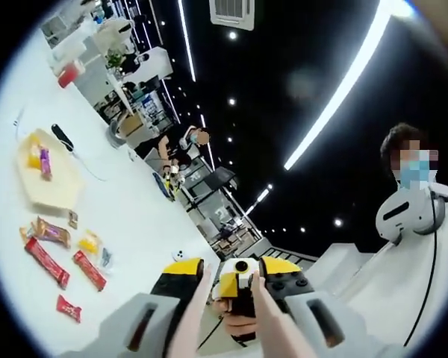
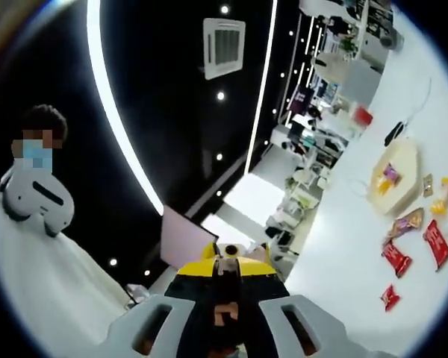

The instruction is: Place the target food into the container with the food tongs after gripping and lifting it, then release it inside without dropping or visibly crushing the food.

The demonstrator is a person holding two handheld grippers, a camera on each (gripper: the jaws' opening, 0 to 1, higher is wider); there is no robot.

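Grey fingers of the left gripper (image 1: 225, 302) stand wide apart at the foot of the left gripper view, with two pale strips (image 1: 187, 324) rising between them that look like the arms of the food tongs; whether the fingers bear on those arms cannot be told. Just beyond, the yellow-and-black right gripper (image 1: 239, 280) faces it nose to nose, its own fingers likewise apart in the right gripper view and closed on nothing. Both tools are held up off the white worktop (image 1: 134, 216), well away from the food. Loose wrapped snacks lie on that worktop: two long red packets (image 1: 46, 262), a small red packet (image 1: 67, 307), a brown packet (image 1: 51, 233) and a yellow packet (image 1: 89, 242). Near them sits the shallow beige container (image 1: 60, 198), with a yellow and a purple packet already inside. Which snack is the target cannot be told. By the look of it, the work stands at its opening step, with nothing gripped or lifted. The next move appears to call for swinging the tongs down toward the scattered packets, straddling one with the tips, and closing gently enough to lift without crushing the wrapper.
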